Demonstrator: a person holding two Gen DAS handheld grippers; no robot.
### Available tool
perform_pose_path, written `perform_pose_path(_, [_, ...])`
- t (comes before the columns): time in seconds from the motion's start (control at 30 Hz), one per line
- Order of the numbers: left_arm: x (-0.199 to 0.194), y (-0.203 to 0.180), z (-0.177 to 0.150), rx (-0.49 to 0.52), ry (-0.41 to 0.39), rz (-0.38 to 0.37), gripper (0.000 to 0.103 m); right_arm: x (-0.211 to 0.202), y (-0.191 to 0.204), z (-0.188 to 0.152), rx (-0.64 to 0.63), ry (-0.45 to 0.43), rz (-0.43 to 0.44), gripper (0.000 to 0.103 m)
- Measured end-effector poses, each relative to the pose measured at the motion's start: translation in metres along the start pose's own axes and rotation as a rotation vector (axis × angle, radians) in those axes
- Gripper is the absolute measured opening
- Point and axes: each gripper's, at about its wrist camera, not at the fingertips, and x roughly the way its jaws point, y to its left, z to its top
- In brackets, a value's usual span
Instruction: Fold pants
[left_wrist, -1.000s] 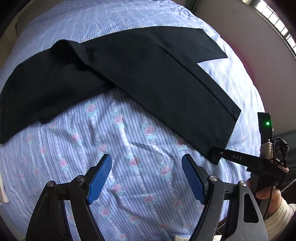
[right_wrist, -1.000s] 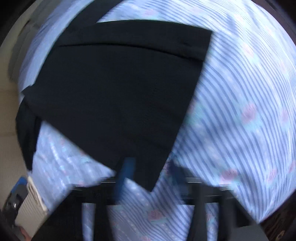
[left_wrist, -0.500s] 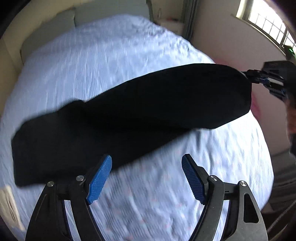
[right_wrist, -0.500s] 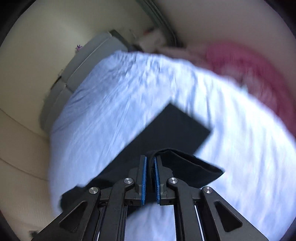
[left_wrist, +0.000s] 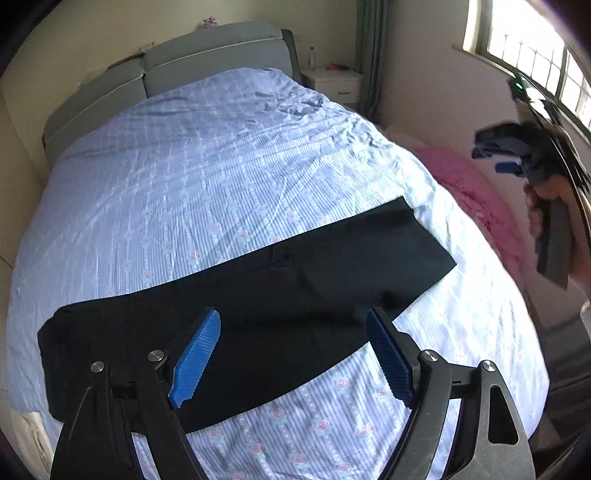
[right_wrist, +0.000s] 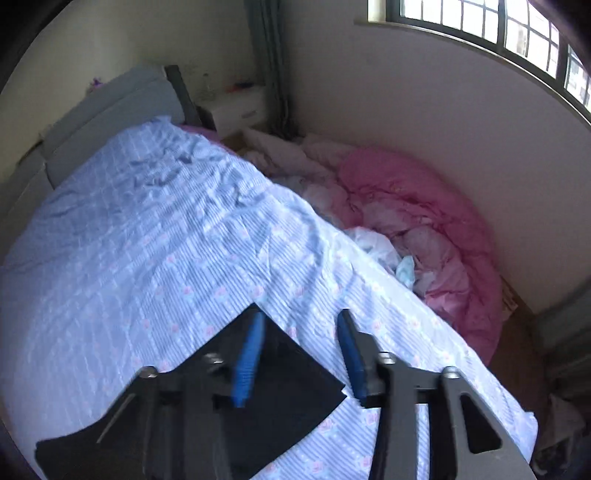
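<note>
Black pants (left_wrist: 280, 295) lie flat in a long band across the near part of the bed (left_wrist: 207, 177), one leg laid over the other. My left gripper (left_wrist: 295, 354) is open and empty, held above the pants' near edge. My right gripper (right_wrist: 299, 354) is open and empty, held above the pants' right end (right_wrist: 288, 384). It also shows at the far right of the left wrist view (left_wrist: 509, 166), raised off the bed and blurred.
The bed has a blue striped sheet with pink roses and a grey headboard (left_wrist: 177, 62). A pink quilt (right_wrist: 424, 229) is heaped between the bed and the wall. A white nightstand (left_wrist: 332, 81) stands by the headboard. A window (right_wrist: 517, 33) is on the right wall.
The right gripper carried one pant leg up and over the other, let it go and opened. It has risen off the bed. The left gripper stayed open.
</note>
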Motion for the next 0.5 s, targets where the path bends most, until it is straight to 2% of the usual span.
perform_pose_path(0.1, [-0.006,0.010,-0.003,-0.039,-0.014,-0.006,0.083,-0.020,0.002,-0.006,-0.083,-0.012,0.006,0.054])
perform_pose_path(0.2, [-0.013,0.023,-0.014,-0.081,-0.014,-0.025,0.083,-0.045,0.007,-0.024,-0.151,-0.028,0.072,0.055])
perform_pose_path(0.33, [-0.032,0.052,-0.054,-0.137,-0.011,-0.046,0.083,-0.088,0.019,-0.080,-0.253,-0.032,0.194,0.061])
perform_pose_path(0.43, [-0.048,0.073,-0.089,-0.150,-0.008,-0.016,0.083,-0.117,0.039,-0.128,-0.330,-0.005,0.276,0.062])
perform_pose_path(0.5, [-0.062,0.097,-0.118,-0.196,0.004,0.002,0.083,-0.132,0.055,-0.163,-0.380,0.033,0.342,0.062])
